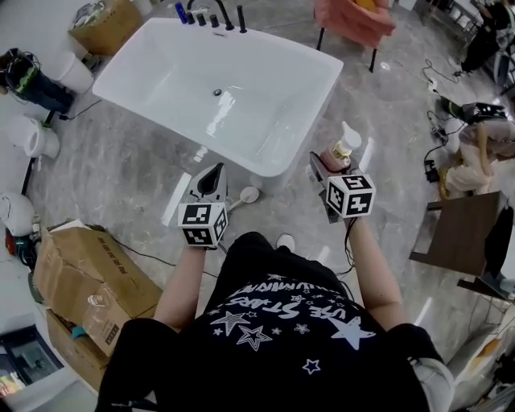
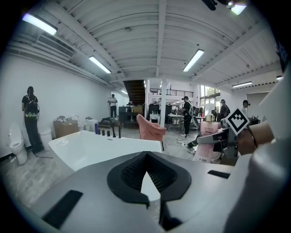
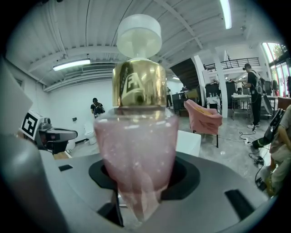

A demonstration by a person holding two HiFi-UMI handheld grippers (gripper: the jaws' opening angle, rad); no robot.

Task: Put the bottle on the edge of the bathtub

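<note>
Pink, glittery liquid is seen through the clear wall of the bottle (image 3: 136, 150), which is clamped upright between the jaws of the right tool (image 3: 141, 200). Its gold collar (image 3: 138, 84) and white cap (image 3: 139, 34) stand well above the pads. The left tool (image 2: 146, 177) is held level beside it, a little apart, its jaws brought together at the tips with nothing between them (only a thin wedge of white tub shows behind them).

From the head view both tools are seen to be held out in front of the body over the marbled floor (image 1: 121, 177), short of the tub. The bottle is thus in the air and not yet over any rim.

Beyond the tools lies the white bathtub (image 1: 278, 167), set at an angle, with its nearest corner just ahead of the right tool. Dark taps (image 1: 213, 16) are ranged along the far end, and a pink chair (image 1: 354, 20) stands past the far corner.

The carrying step is judged to be in hand: the grasp is made, the placing is not. For the next move the right tool would have to be taken forward until the bottle's base is above the flat rim, lowered squarely so that the tall bottle is not tipped, and only then opened. A narrow rim and a high, heavy cap suggest that a careless release could send the bottle into the tub or onto the floor.
</note>
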